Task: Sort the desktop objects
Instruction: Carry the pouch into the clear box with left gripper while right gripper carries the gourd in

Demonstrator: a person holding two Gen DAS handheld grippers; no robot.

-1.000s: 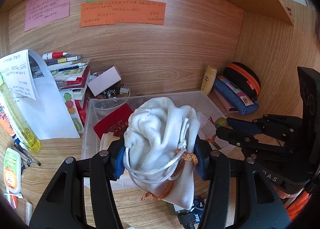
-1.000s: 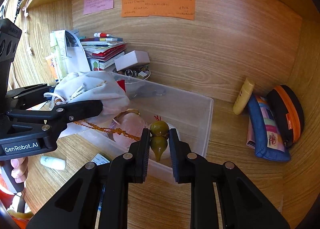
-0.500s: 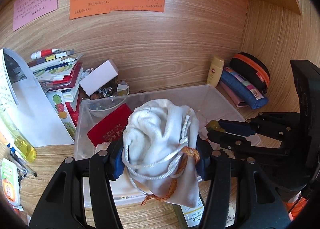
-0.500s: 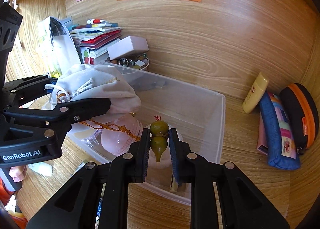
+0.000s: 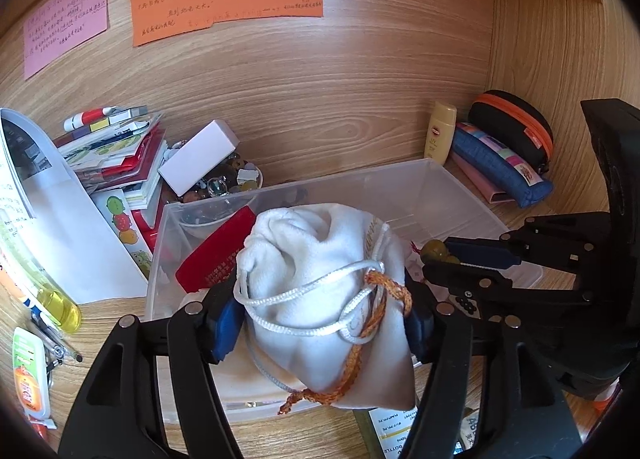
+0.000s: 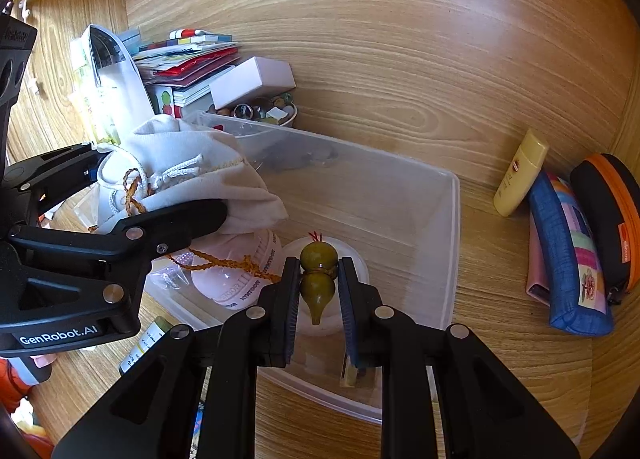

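I read "GenRobot.AI" in white on the left gripper (image 6: pixel 160 199) body; "elecom" on the orange-zipped black case (image 6: pixel 608 215); the wall notes (image 5: pixel 228 3) are handwritten, too small for me to read. Left jaws are opening, the white drawstring pouch (image 5: pixel 324 299) between the pads, over the clear bin (image 6: pixel 452 243); pads look to be touching its sides. My right gripper (image 6: pixel 319 287) is narrow, clamped on the green gourd charm (image 6: pixel 318 279), stem down, over the bin's near half.
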